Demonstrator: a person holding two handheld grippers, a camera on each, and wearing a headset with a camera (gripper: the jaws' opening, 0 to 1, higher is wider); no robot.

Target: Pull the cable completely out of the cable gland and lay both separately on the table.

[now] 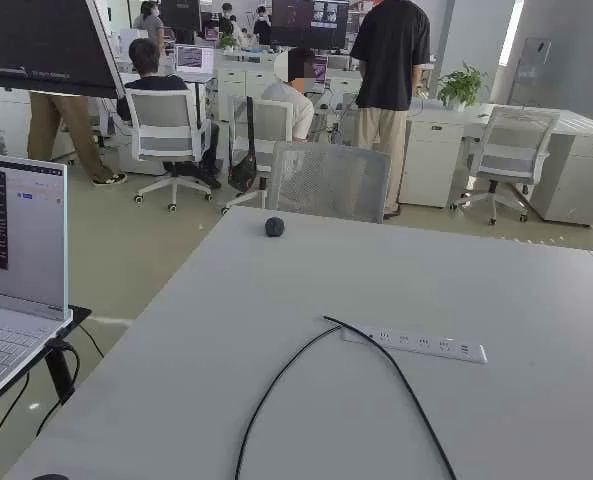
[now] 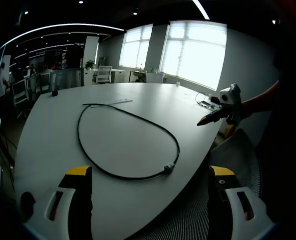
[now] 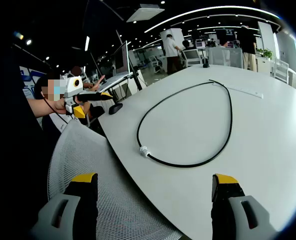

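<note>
1. Left gripper (image 2: pixel 150 172): jaws spread wide, gripping nothing.
2. Right gripper (image 3: pixel 155 179): wide apart too, empty.
3. Cable (image 2: pixel 79 132) looped on the table (image 2: pixel 128 132) ahead of both, gland (image 2: pixel 168 166) on it.

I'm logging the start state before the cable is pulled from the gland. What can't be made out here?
Head view: the cable runs off the bottom edge, which cuts off its near loop.
Left gripper view: the cable gland is too small to show how the cable sits in it.
Head view: far dark object, too small to identify.
</note>
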